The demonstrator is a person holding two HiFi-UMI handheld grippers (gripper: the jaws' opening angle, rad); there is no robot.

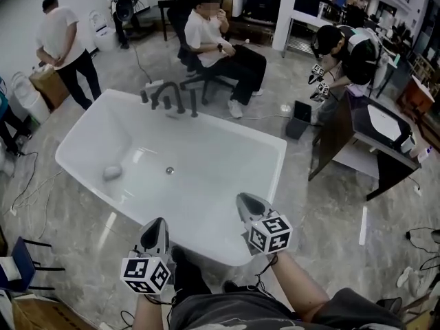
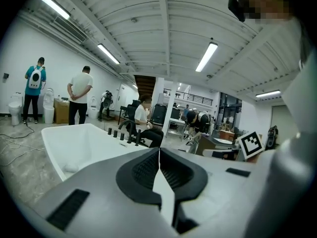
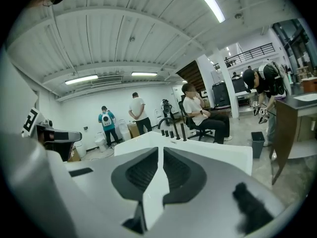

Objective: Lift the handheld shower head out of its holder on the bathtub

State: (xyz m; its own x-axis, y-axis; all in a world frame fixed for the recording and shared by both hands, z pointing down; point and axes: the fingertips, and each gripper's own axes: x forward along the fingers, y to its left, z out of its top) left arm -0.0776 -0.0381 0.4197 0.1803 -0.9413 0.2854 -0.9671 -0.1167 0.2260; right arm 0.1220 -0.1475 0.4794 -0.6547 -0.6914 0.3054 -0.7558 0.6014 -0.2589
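Shower head: upright among dark fittings on the far rim of bathtub, well apart from both claws. Left claw, right claw: jaws together, empty, side by side over the near rim, pointing across the tub.

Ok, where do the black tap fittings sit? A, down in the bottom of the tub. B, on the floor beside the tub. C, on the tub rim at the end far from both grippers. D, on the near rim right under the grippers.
C: in the head view the black tap fittings stand on the bathtub at its far rim, while the left gripper and right gripper are at the near end.
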